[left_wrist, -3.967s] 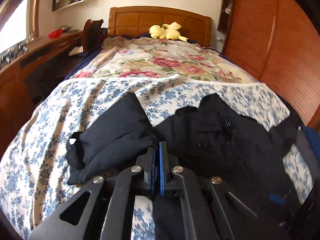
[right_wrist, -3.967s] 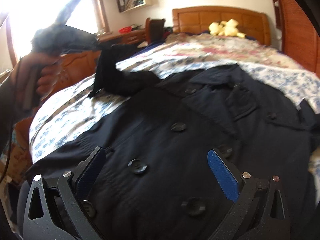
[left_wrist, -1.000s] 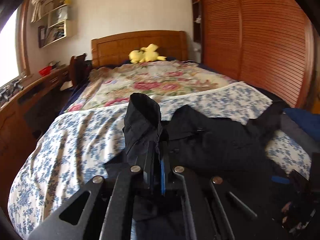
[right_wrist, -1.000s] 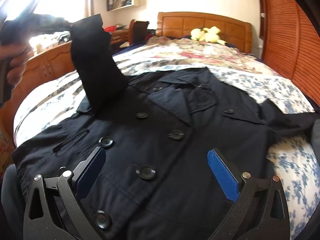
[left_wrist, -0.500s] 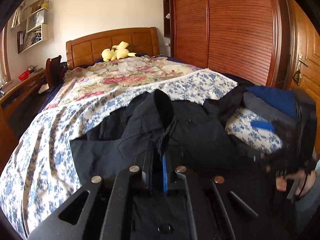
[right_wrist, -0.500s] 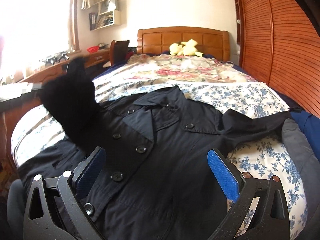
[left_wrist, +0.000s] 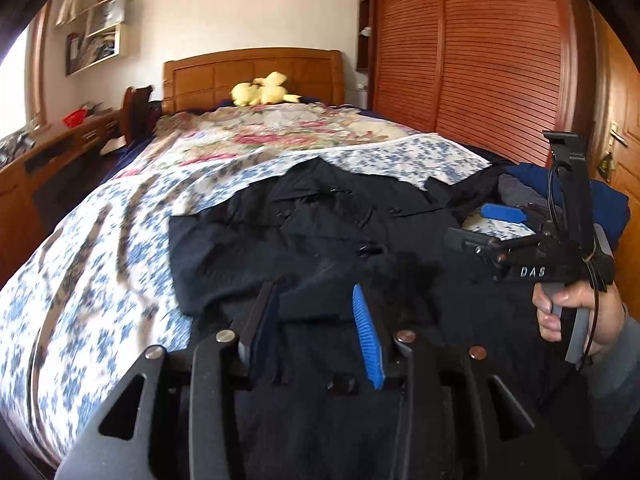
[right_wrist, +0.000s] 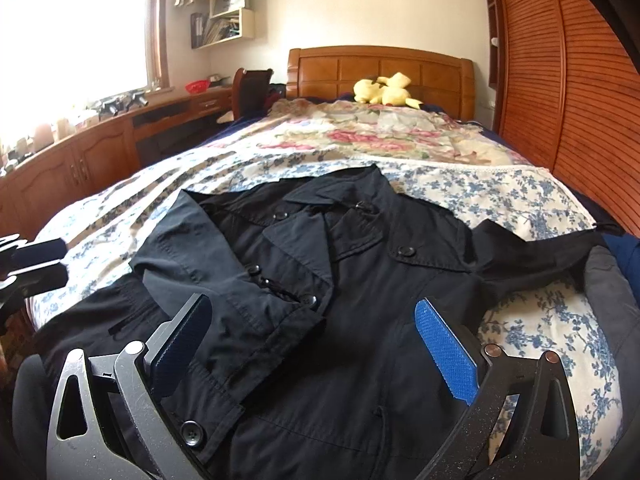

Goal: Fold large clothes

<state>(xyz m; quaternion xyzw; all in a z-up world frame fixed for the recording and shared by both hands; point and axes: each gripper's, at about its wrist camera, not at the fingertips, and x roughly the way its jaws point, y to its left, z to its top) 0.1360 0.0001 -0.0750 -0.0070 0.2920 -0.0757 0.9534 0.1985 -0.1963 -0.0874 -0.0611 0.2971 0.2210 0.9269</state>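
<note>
A black double-breasted coat point(right_wrist: 372, 280) with dark buttons lies face up on the bed; it also fills the left wrist view, coat point(left_wrist: 320, 220). One sleeve point(right_wrist: 224, 276) lies folded across its front; the other sleeve point(right_wrist: 536, 252) stretches out to the right. My left gripper point(left_wrist: 314, 288) hovers low over the coat with its jaws opening. Loose black cloth point(left_wrist: 316, 312) lies between the pads without being pinched. My right gripper point(right_wrist: 312, 304) stands wide open above the coat's front, holding nothing. A hand point(left_wrist: 572, 312) holds it at the right of the left wrist view.
The bed has a blue-flowered sheet point(right_wrist: 500, 196) and a rose quilt point(right_wrist: 360, 136). A yellow plush toy point(right_wrist: 384, 90) sits by the headboard. A slatted wooden wardrobe point(left_wrist: 480, 60) runs along the right, a desk point(right_wrist: 100, 152) and chair along the left. Blue and grey clothes point(left_wrist: 600, 200) lie at the bed's right edge.
My left gripper carried the raised sleeve across and down onto the coat's front, then its jaws parted and let it go. The right gripper stayed open.
</note>
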